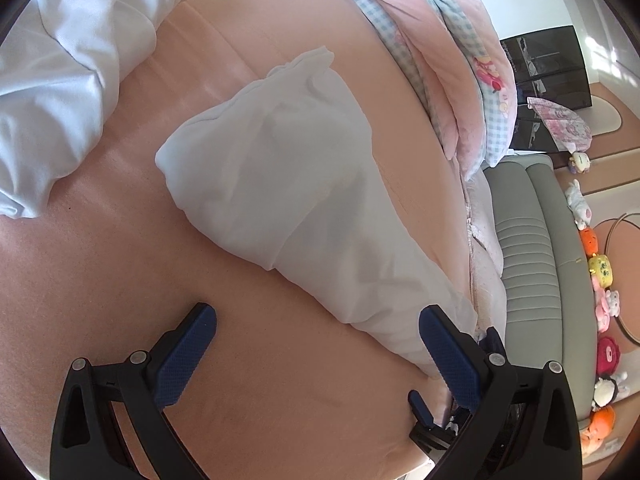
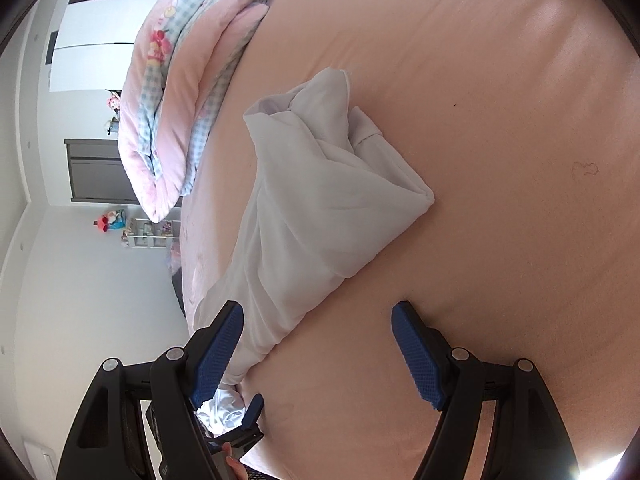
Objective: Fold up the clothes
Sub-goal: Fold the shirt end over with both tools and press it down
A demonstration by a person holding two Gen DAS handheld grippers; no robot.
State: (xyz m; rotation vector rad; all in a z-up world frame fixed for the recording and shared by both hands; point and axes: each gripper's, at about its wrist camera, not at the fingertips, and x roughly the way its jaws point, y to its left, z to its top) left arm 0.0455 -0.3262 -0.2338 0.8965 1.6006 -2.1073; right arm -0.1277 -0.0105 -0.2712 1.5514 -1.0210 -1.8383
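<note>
A white garment (image 1: 280, 184) lies in a long, loosely folded bundle on the pink bed sheet (image 1: 120, 280). My left gripper (image 1: 318, 314) is open just short of the bundle's near end, which runs past its right finger (image 1: 448, 356). In the right wrist view the same white garment (image 2: 320, 200) stretches away from my right gripper (image 2: 317, 308), which is open. The garment's near end lies beside the right gripper's left finger (image 2: 218, 352), with no pad pressing on it. A blue finger of the other gripper (image 2: 252, 412) shows low down, by bunched white cloth.
A second heap of white clothing (image 1: 68, 92) lies at the upper left. A pink and blue checked quilt (image 1: 452, 72) is piled along the bed's far side. Past the bed edge stand a grey padded bench (image 1: 532, 248) and a row of plush toys (image 1: 600, 280).
</note>
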